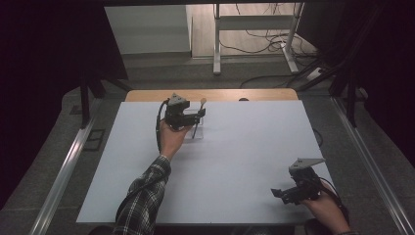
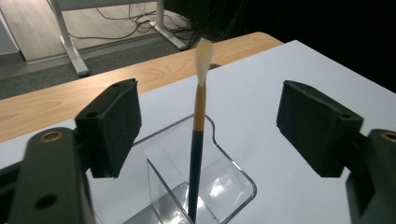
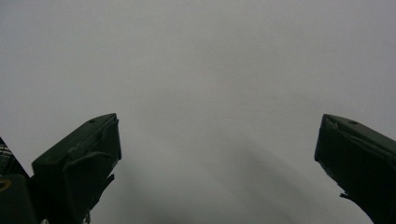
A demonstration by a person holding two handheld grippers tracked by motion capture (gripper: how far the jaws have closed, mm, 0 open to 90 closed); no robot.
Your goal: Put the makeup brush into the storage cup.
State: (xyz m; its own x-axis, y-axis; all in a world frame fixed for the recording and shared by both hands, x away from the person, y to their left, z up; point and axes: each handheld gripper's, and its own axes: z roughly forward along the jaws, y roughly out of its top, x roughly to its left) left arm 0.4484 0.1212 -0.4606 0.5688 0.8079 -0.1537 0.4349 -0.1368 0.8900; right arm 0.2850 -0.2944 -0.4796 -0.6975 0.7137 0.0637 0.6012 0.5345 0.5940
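Work surface: white sheet covering a wooden table; bare wood shows as a strip along the far edge. Directly on the sheet, near that far edge and left of centre, stands a clear plastic holder. A brush stands upright in it, pale bristles up.

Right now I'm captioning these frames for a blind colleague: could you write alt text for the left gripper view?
A brush with a dark and tan handle and pale bristles stands upright in a clear plastic holder, centred between the open black jaws of the left gripper, untouched by either. The holder rests on a white table, with a wooden edge and cabled floor behind.
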